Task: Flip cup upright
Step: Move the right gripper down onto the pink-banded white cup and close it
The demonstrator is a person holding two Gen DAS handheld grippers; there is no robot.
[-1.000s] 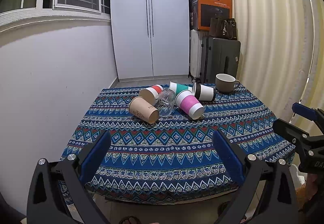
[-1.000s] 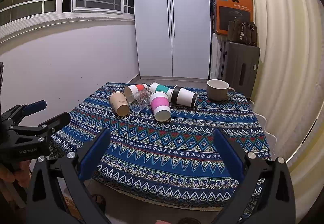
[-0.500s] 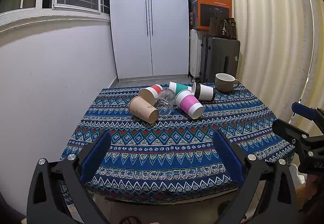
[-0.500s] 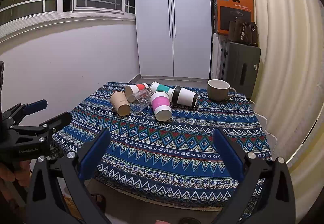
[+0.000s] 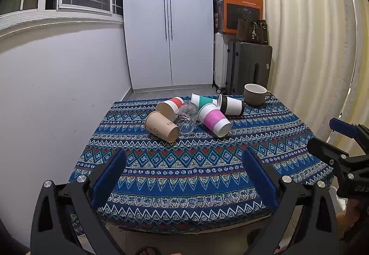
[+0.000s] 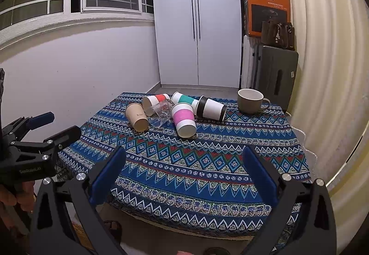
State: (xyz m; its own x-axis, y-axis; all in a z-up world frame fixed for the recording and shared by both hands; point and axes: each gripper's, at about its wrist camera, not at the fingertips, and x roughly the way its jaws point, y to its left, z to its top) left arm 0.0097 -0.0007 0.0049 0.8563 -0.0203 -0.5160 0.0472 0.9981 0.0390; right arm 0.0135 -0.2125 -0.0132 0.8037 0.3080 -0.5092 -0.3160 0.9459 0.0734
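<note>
Both grippers — left gripper [image 5: 183,162] and right gripper [image 6: 184,160] — hover wide apart, empty, short of the toppled paper cups [image 5: 213,119] (approach stage); next, reach in and grasp one.

Paper cups, a clear plastic cup and a ceramic mug lying on patterned cloth.

A woven-looking tablecloth [image 5: 196,162] is covering the table, matt and busy with print. The brown cup [image 5: 162,126] is showing plain matt kraft paper; the pink-banded cup [image 5: 213,119] is looking smooth, with a coloured sleeve. The clear cup [image 5: 187,116] is catching light like thin glossy plastic. The mug [image 5: 254,94] is gleaming like glazed ceramic. The cupboard doors [image 5: 168,22] are reflecting a lamp, glossy and smooth.
</note>
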